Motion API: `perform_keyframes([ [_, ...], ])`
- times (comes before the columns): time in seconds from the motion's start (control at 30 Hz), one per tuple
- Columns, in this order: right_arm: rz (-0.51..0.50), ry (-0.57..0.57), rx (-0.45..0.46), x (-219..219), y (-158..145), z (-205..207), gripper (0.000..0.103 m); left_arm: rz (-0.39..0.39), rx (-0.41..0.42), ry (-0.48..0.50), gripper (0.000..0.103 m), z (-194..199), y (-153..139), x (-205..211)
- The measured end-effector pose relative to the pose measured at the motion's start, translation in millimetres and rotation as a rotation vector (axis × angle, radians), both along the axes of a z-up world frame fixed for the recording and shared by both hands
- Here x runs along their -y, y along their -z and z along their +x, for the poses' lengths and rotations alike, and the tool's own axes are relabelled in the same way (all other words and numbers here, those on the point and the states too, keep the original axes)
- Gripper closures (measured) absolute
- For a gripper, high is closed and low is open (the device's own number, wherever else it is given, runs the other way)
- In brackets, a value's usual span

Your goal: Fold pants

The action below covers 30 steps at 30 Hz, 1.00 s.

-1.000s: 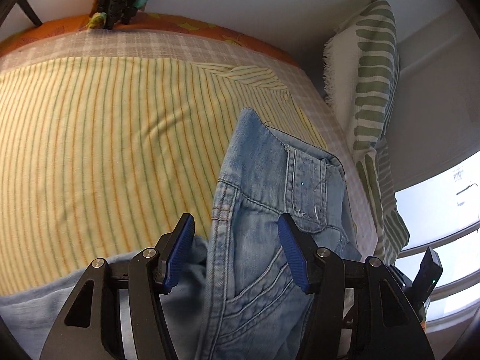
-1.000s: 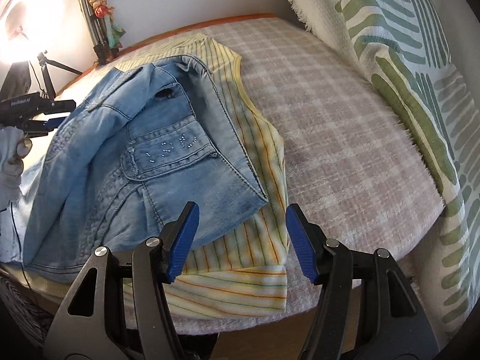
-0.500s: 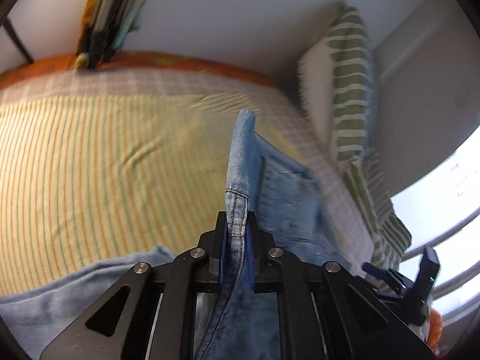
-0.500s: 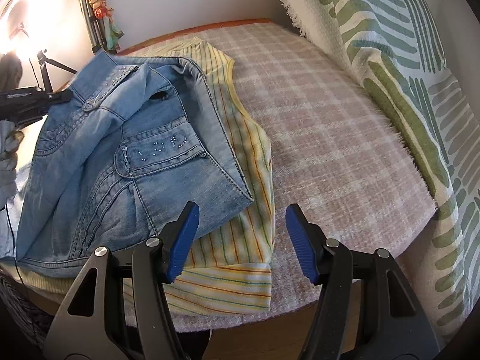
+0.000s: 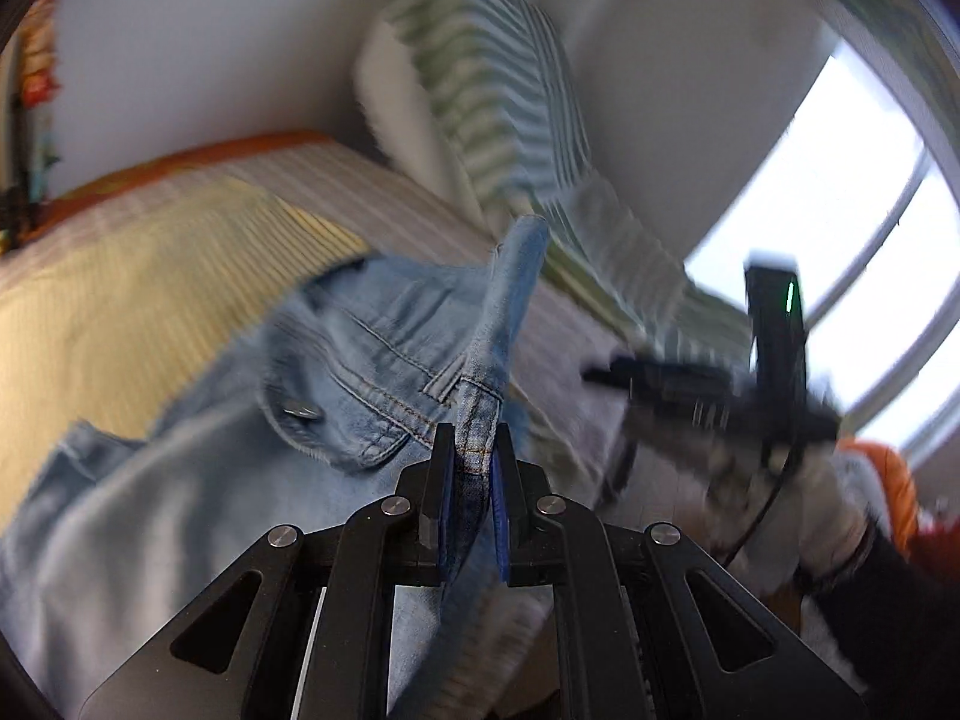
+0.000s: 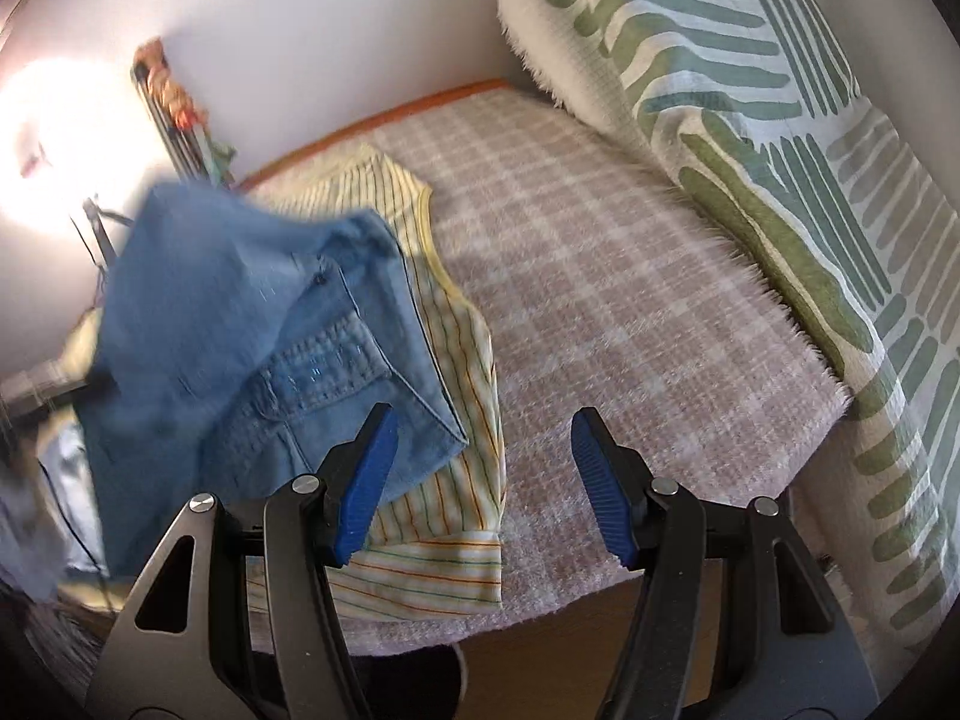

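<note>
Nearby, leaf-print pillow (image 6: 750, 138) (checked blanket (image 6: 600, 300))

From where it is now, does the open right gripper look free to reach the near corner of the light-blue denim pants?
Probably yes: the right gripper is open and empty, and the light-blue denim pants corner lies uncovered on the yellow striped cloth just beside its left finger.

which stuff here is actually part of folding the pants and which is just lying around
Part of the job:
- denim pants
- left gripper, shut on the pants' waistband
- right gripper, open, holding nothing

Just lying about:
- yellow striped cloth under the pants
- checked blanket
- green leaf-print pillow
- clutter by the wall
</note>
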State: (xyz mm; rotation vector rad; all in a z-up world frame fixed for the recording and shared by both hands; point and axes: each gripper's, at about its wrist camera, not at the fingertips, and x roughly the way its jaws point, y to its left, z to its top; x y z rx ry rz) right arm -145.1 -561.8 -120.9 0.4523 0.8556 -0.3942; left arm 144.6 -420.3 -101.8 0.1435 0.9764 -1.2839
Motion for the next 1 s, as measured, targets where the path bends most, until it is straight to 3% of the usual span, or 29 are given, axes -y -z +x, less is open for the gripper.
perform_keyframes([
  [0.17, 0.102, 0.029, 0.061, 16.3, -5.3, -12.1, 0.041, 0.060, -0.009, 0.036, 0.094, -16.6, 30.2, 22.8],
  [0.37, 0.290, -0.030, 0.150, 22.2, -2.9, -5.2, 0.041, 0.104, 0.028, 0.068, 0.094, -34.9, 44.2, 33.4],
  [0.47, 0.323, -0.071, 0.142, 18.4, 2.3, 11.1, 0.041, 0.135, 0.012, 0.093, 0.093, -40.0, 52.5, 38.9],
  [0.5, 0.311, -0.089, 0.120, 15.5, 4.9, 18.8, 0.041, 0.146, 0.005, 0.095, 0.086, -42.9, 54.1, 38.5],
  [0.57, 0.288, -0.112, 0.070, 10.3, 10.7, 31.7, 0.041, 0.167, -0.031, 0.110, 0.083, -46.6, 54.8, 35.6],
  [0.67, 0.261, -0.143, -0.008, 3.0, 24.0, 48.2, 0.041, 0.162, -0.004, 0.107, 0.083, -49.2, 45.6, 23.6],
  [0.83, 0.085, -0.206, -0.127, -17.8, 26.9, 65.0, 0.041, 0.152, 0.016, 0.008, 0.083, -28.9, 23.3, -37.5],
  [1.0, -0.058, -0.329, -0.056, -31.0, -10.9, 83.3, 0.041, 0.210, 0.100, -0.179, 0.082, 9.8, 19.5, -119.7],
])
